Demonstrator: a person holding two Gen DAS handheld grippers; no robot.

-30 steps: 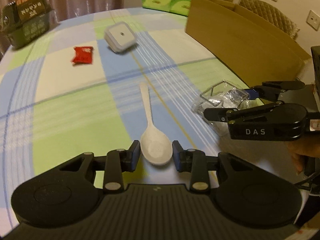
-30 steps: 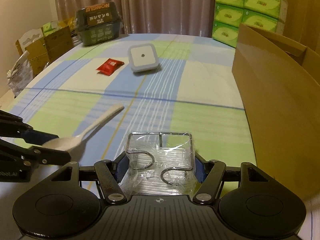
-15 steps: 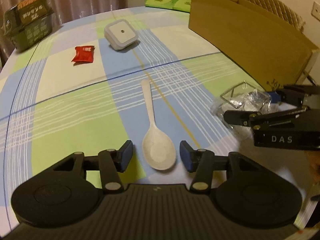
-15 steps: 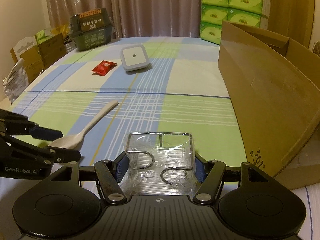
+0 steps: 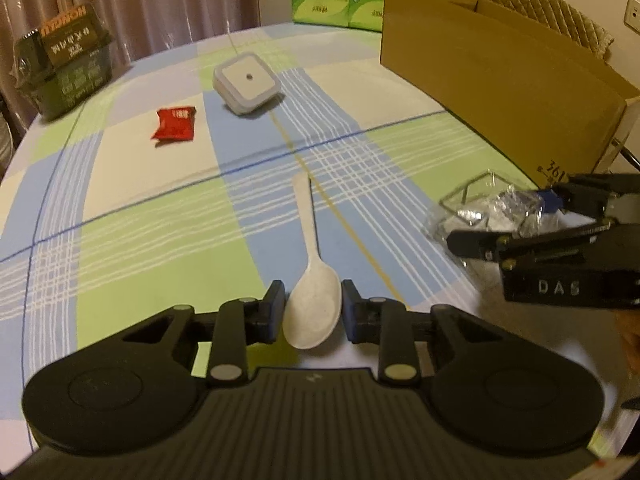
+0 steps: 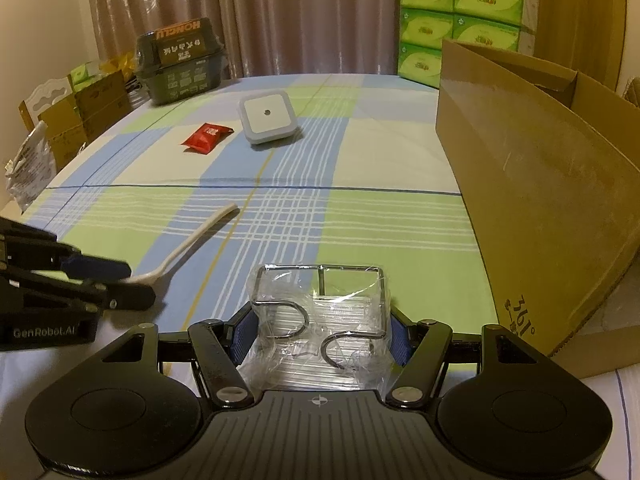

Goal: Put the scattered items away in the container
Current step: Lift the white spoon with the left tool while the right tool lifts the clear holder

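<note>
spoon [image 5: 312,304]: white, flat on cloth | wire rack [image 6: 320,312]: plastic-wrapped, possibly lifted | cardboard box [image 6: 540,184]: open

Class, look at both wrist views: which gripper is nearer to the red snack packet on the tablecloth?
Left. The left gripper, shut on the white spoon, sits on the same side of the table as the red snack packet. The right gripper, clamping the wrapped wire rack, sits farther across, by the cardboard box.

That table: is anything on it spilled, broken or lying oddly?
Nothing is spilled or visibly broken. The white spoon, red packet, square white device and plastic-wrapped wire rack merely lie scattered on the checked cloth, outside the cardboard box. The device sits tilted, one edge raised.
</note>
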